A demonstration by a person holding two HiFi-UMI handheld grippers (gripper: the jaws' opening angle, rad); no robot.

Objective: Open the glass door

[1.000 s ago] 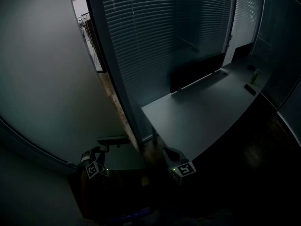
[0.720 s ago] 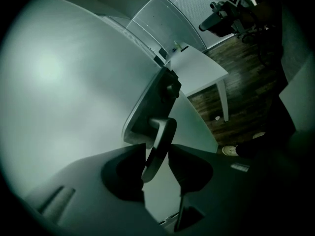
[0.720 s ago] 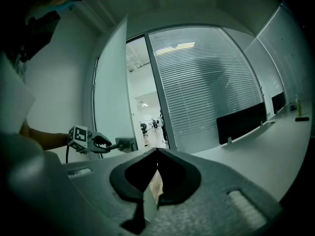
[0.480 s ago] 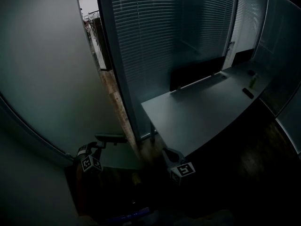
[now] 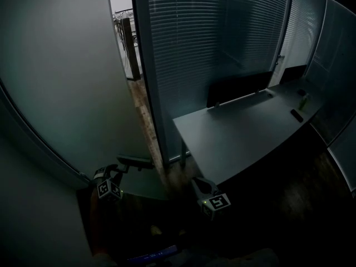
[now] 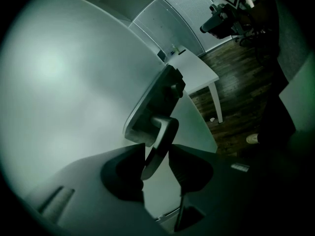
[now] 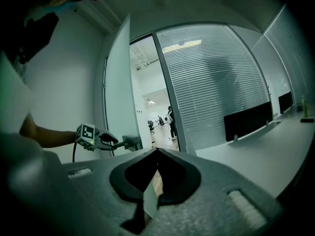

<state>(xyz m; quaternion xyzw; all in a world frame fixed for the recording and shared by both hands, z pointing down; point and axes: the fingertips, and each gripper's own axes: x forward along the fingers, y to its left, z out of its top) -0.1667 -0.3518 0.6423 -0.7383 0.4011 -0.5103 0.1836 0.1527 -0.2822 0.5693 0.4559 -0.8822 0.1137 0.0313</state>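
The frosted glass door (image 5: 61, 88) stands ajar at the left, with a bright gap (image 5: 129, 54) between it and the dark frame post (image 5: 149, 88). My left gripper (image 5: 121, 168) is shut on the door's metal lever handle (image 5: 136, 162). In the left gripper view the lever (image 6: 161, 137) lies pinched between both jaws of the left gripper (image 6: 156, 157), below its mounting plate (image 6: 147, 107). My right gripper (image 5: 196, 181) hangs low in front of the desk, shut with nothing in it; its tips meet in the right gripper view (image 7: 156, 151). That view also shows the left gripper (image 7: 114, 141) on the handle (image 7: 131, 141).
A grey desk (image 5: 245, 132) with a dark screen panel (image 5: 239, 88) stands right of the doorway against a partition with blinds (image 5: 222, 38). Small items lie at the desk's far end (image 5: 300, 102). Beyond the gap people stand in a lit hall (image 7: 170, 122). Dark wood floor (image 5: 311, 182) lies underfoot.
The gap between door and frame has widened and more of the lit room beyond shows. My left gripper has stayed on the handle; the right gripper hardly shifts in the picture.
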